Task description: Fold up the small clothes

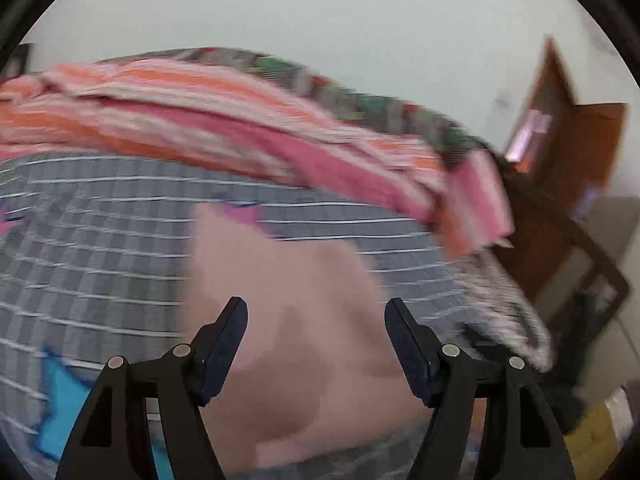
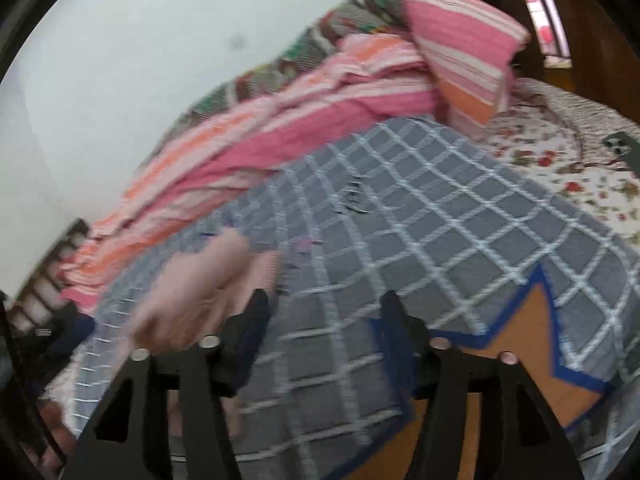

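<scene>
A small pale pink garment (image 1: 288,320) lies on a grey checked blanket (image 1: 100,248) on the bed. In the left wrist view my left gripper (image 1: 316,312) is open just above the garment, one finger at each side, holding nothing. In the right wrist view the garment (image 2: 196,292) lies bunched to the left, by the left finger. My right gripper (image 2: 324,304) is open and empty over the grey checked blanket (image 2: 420,232). Both views are blurred.
A pink and orange striped blanket (image 1: 240,128) is heaped behind the checked one, with a striped pillow (image 2: 464,40) at the far end. A floral sheet (image 2: 560,160) with a phone (image 2: 620,148) lies at the right. A wooden door (image 1: 568,128) stands beyond the bed.
</scene>
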